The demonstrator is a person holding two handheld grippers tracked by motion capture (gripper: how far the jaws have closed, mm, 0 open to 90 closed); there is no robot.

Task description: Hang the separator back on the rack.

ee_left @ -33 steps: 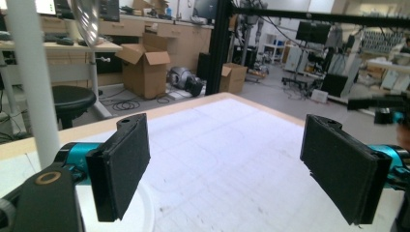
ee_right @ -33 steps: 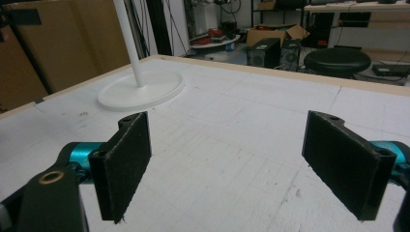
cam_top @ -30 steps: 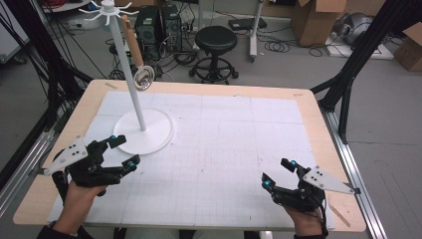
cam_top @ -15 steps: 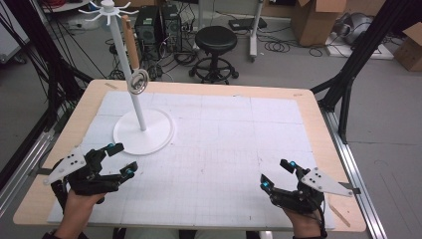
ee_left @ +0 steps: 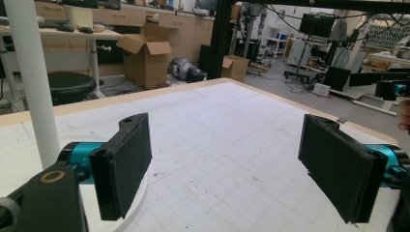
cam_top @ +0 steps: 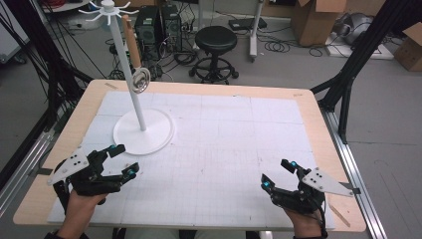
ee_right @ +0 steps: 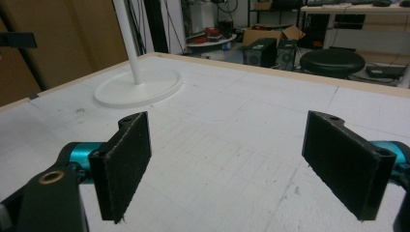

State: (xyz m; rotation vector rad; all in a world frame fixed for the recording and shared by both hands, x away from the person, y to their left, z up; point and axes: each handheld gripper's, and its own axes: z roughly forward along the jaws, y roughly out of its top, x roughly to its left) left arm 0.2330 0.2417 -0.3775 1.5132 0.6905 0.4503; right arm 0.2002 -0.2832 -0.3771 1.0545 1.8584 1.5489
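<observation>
— Two grippers are resting low over the bench (cam_top: 308, 107) at this moment. Where is each one sitting?

— The left gripper (cam_top: 124, 160) is hovering near the front left corner, just in front of the white stand (cam_top: 143, 130), with a hand (cam_top: 79, 211) gripping it from below. The right gripper (cam_top: 276, 174) is sitting near the front right corner, well apart from the left one.

— What are the fingers doing?

— Both pairs are standing spread wide. In the left gripper view the black fingers (ee_left: 123, 169) are gaping with nothing but the white gridded mat (ee_left: 217, 145) between them. The right gripper view is showing the same: fingers (ee_right: 123, 166) parted, bare mat between.

— And the thing nearest the work?

— A utensil with a wooden handle and a round metal head (cam_top: 141, 79) is hanging from the stand's top hooks, its head lying against the pole, well above the base. It is sitting toward the back left of the bench, beyond the left gripper. The stand's round base is resting flat on the mat, and its pole is rising at the left edge of the left gripper view.

— Anything behind?

— A black stool (cam_top: 215, 40) is standing on the floor past the far edge of the bench.
</observation>
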